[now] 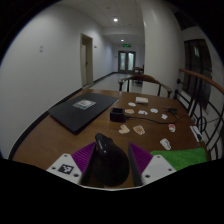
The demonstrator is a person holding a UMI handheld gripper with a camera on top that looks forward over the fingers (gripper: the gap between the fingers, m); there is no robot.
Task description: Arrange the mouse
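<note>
While your claw (110, 168) hangs low over the wooden bench (50, 135), its purple pads (84, 156) press on both sides of the black mouse (107, 160), so it is gripping the mouse. Beyond the fingers lie a dark mat (84, 110) with a paper (85, 103) on it, and small white bits (141, 100) scattered near a green sheet (185, 156).
</note>
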